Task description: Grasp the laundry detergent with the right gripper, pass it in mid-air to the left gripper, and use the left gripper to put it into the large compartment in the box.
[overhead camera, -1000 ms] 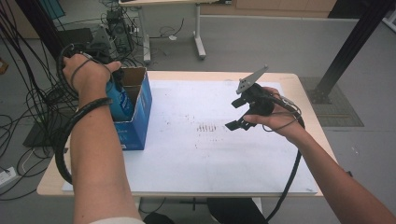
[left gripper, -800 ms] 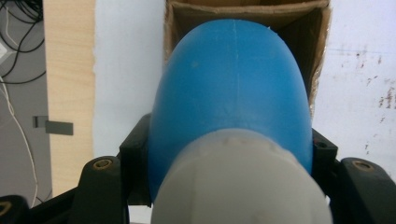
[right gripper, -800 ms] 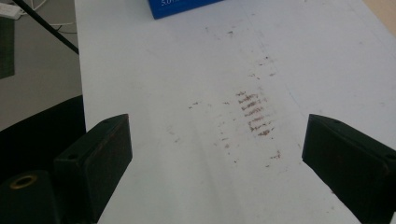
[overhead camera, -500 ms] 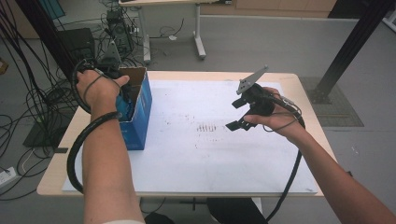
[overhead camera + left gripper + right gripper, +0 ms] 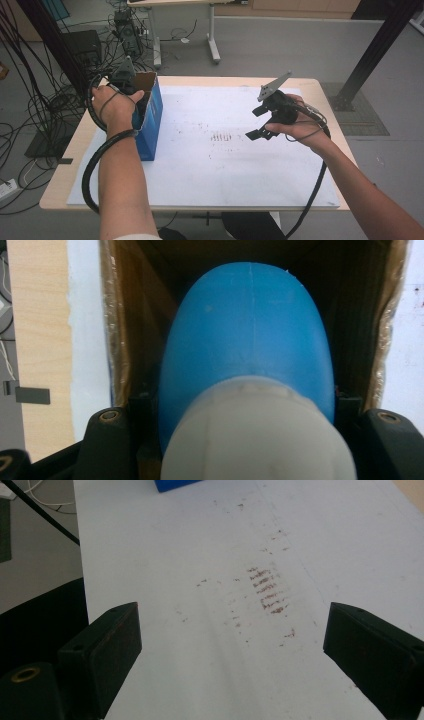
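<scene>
So the left hand-held gripper (image 5: 131, 92) has dropped into the open blue cardboard box (image 5: 150, 117), pinching what looks like a blue-and-white bottle (image 5: 250, 355), while the right hand-held gripper (image 5: 261, 122) hangs spread over the counter (image 5: 210, 165).

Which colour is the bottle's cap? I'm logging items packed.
White, on a blue bottle; the cap shows best in the left gripper view.

A blue bottle (image 5: 247, 335) with a white cap (image 5: 257, 435) sits in a blue, brown-lined box (image 5: 150, 120).
</scene>
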`<state>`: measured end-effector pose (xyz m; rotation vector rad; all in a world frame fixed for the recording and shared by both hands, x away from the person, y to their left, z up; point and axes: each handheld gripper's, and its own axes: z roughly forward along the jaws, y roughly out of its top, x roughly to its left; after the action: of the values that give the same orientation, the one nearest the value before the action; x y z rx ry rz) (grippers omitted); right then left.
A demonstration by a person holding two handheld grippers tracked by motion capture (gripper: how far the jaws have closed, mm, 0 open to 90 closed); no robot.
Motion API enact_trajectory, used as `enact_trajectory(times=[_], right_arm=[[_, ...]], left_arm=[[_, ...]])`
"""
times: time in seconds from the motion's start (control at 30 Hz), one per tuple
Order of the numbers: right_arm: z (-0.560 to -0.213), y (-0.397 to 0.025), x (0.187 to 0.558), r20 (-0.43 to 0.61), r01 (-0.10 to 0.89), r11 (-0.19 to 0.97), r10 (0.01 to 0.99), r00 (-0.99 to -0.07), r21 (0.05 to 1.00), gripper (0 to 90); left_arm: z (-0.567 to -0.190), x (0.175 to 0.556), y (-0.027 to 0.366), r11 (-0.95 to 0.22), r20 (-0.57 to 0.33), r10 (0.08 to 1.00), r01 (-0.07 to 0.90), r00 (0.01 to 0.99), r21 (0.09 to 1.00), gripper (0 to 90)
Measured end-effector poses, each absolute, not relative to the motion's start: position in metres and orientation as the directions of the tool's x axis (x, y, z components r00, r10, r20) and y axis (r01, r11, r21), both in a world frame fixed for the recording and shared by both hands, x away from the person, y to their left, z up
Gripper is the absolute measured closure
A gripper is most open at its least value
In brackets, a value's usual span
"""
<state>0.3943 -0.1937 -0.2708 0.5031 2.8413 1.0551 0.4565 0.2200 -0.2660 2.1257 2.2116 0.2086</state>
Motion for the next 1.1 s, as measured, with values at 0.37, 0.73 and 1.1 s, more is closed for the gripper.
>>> enact_trajectory(times=[0.37,0.73,1.1], right_arm=[[-0.273,-0.198,0.394,0.053,0.290,0.706,0.338,-0.940,0.646,8.5],[-0.270,-0.196,0.393,0.050,0.285,0.701,0.336,-0.941,0.653,8.5],[-0.269,-0.198,0.394,0.050,0.285,0.698,0.337,-0.940,0.657,8.5]], left_arm=[[-0.277,0.453,0.221,0.029,0.047,0.998,0.988,-0.036,0.151,38.0],[-0.279,0.452,0.224,0.032,0.028,0.999,0.986,-0.037,0.164,37.7],[-0.279,0.455,0.225,0.034,0.019,0.999,0.989,-0.037,0.143,37.6]])
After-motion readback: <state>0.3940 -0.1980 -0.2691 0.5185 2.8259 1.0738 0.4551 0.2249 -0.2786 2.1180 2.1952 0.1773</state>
